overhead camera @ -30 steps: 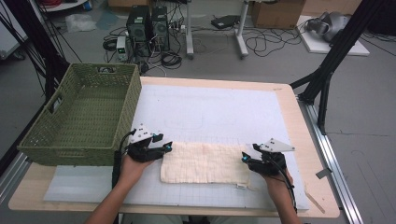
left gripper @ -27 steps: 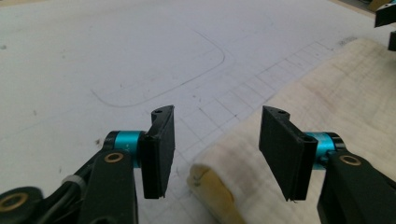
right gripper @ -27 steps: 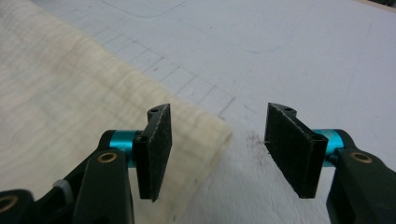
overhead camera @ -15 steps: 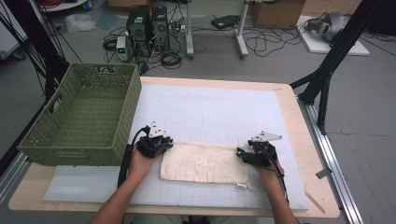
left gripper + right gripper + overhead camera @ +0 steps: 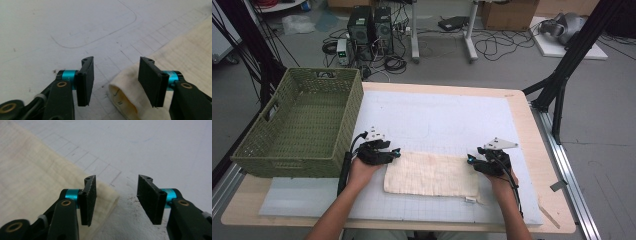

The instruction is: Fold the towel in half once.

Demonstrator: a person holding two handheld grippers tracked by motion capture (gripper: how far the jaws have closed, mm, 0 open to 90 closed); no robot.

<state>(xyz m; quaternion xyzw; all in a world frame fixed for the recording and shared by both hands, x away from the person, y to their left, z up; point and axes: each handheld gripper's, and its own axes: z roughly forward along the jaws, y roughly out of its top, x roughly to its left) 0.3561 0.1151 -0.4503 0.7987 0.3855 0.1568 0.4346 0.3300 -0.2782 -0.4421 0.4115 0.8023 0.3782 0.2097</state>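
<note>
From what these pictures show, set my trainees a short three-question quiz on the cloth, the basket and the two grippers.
1. True or false: the folded cloth lies inside the green basket.
2. Which gripper is nearer the basket: A) left gripper, B) right gripper?
3. Fill in: the cloth rests on the white ____.

Key:
1. False; it lies on the mat, outside the basket.
2. A.
3. mat.

the cloth's [image 5: 190, 62] far side runs off the left gripper view's right edge.
</note>
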